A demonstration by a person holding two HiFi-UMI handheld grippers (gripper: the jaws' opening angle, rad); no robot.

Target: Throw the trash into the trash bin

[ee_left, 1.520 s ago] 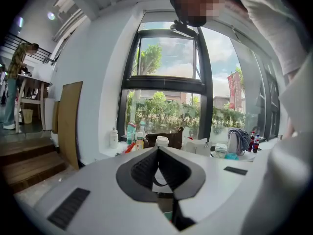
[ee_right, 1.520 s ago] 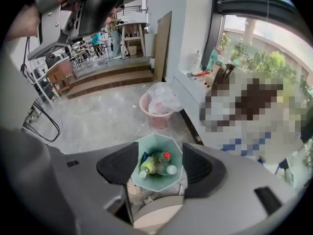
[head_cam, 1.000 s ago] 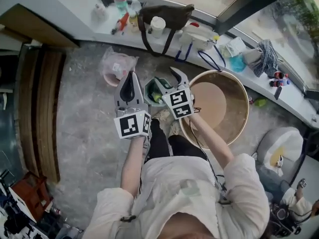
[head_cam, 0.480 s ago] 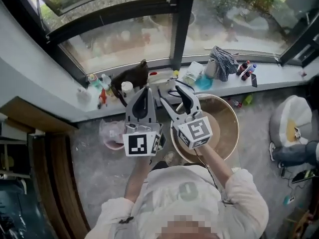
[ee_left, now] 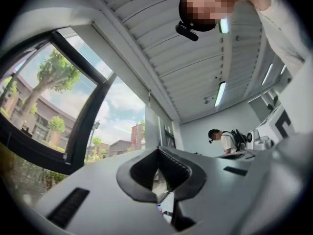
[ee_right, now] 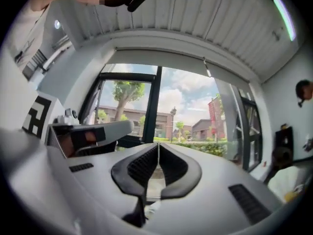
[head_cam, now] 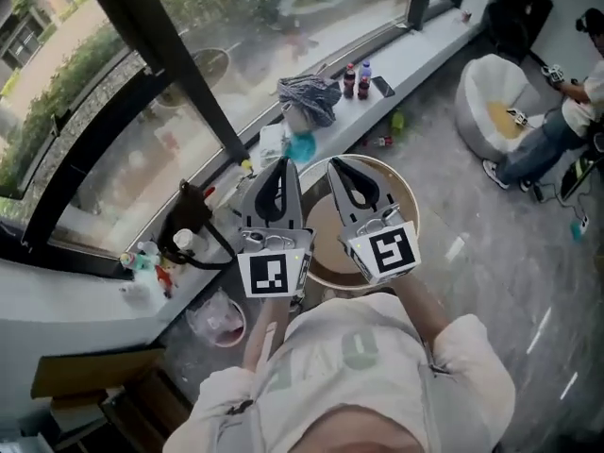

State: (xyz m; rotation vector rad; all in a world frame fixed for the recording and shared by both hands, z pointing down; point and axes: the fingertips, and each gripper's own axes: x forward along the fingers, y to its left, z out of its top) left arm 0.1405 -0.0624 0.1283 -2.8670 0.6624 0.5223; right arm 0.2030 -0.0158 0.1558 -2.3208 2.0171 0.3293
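Observation:
Neither a trash bin nor any trash shows in any view now. My left gripper and right gripper are held up side by side in front of my chest, pointing toward the window. In the left gripper view the left gripper is shut, tips touching, with nothing between them. The right gripper has just been closing. Its pads now meet along a thin line with nothing between them. The left gripper's body shows at the left of the right gripper view.
A round wooden tub stands on the floor behind the grippers. The window sill carries two bottles, a grey cloth and a dark bag. A pink bag lies lower left. A white beanbag and a seated person are at right.
Both grippers rose from pointing down at the floor to about level. The right jaws, open before, are shut now. The green bin seen a second ago has left the head view.

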